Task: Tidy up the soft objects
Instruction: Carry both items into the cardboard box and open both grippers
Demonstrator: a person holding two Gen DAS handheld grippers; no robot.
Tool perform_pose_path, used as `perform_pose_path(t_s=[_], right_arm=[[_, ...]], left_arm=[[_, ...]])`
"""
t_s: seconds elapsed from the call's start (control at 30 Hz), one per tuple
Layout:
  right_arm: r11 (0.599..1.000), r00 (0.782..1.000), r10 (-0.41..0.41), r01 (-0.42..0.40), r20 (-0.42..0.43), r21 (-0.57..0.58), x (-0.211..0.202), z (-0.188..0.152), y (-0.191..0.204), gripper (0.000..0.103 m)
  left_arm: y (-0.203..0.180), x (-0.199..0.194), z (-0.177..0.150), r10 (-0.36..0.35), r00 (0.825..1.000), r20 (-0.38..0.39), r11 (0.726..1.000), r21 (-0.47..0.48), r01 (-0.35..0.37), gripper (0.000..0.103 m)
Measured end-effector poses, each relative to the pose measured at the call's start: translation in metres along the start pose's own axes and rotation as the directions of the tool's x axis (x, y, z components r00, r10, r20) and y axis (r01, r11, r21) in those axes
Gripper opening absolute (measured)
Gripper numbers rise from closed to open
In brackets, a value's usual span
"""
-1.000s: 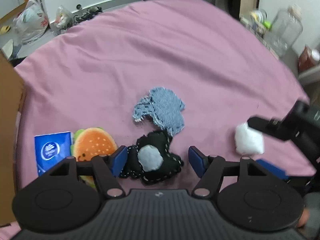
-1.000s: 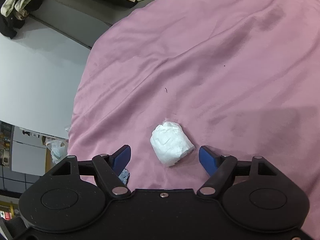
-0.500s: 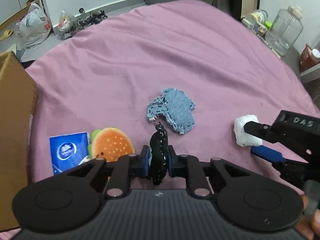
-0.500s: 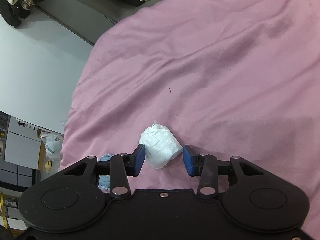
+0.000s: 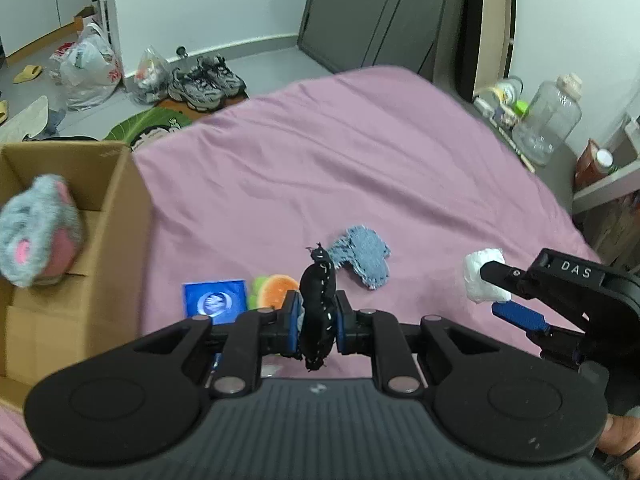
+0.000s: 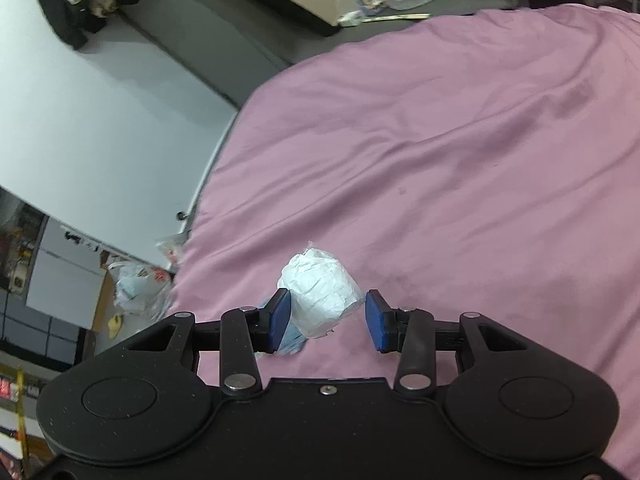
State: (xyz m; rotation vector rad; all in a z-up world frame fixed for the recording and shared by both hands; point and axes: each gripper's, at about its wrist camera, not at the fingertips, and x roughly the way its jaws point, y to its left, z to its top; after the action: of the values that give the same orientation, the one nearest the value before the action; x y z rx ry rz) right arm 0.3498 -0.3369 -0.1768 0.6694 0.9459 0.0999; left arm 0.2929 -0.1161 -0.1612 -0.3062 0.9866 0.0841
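My left gripper (image 5: 318,322) is shut on a black stitched soft toy (image 5: 318,300), which stands on edge between the blue pads, lifted off the pink bedsheet (image 5: 360,168). Under it lie a burger plush (image 5: 276,288), a blue packet (image 5: 214,300) and a denim patch (image 5: 366,254). At the right of the left wrist view my right gripper (image 5: 490,290) holds a white crumpled wad (image 5: 478,270). In the right wrist view that gripper (image 6: 326,320) is shut on the wad (image 6: 320,292), raised above the sheet (image 6: 480,160).
An open cardboard box (image 5: 120,200) stands at the bed's left side with a grey and pink plush (image 5: 38,232) in it. Shoes (image 5: 206,82) and plastic bags (image 5: 88,68) lie on the floor beyond. A clear jar (image 5: 548,118) stands at the right.
Both grippers closed, the left on the black toy and the right on the white wad, and both rose from the sheet. The cardboard box with the plush came into the left wrist view.
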Motion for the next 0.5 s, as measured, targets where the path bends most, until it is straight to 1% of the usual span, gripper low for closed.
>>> perform_pose_path(t_s=[0.1, 0.3, 0.5], right_arm=[[0.999, 0.999, 0.037, -0.037, -0.015, -0.027, -0.008, -0.011, 0.020, 0.040], [0.990, 0.995, 0.094, -0.096, -0.017, -0.103, -0.026, -0.029, 0.062, 0.040], [0.979, 0.991, 0.130, -0.131, -0.015, -0.158, -0.041, -0.040, 0.091, 0.040]], left_arm=[[0.011, -0.017, 0.002, -0.004, 1.000, 0.023, 1.000, -0.015, 0.004, 0.016], [0.036, -0.045, 0.004, 0.001, 0.998, 0.065, 0.999, -0.049, 0.003, 0.016], [0.059, -0.069, 0.001, 0.007, 0.995, 0.095, 0.997, -0.080, 0.000, 0.016]])
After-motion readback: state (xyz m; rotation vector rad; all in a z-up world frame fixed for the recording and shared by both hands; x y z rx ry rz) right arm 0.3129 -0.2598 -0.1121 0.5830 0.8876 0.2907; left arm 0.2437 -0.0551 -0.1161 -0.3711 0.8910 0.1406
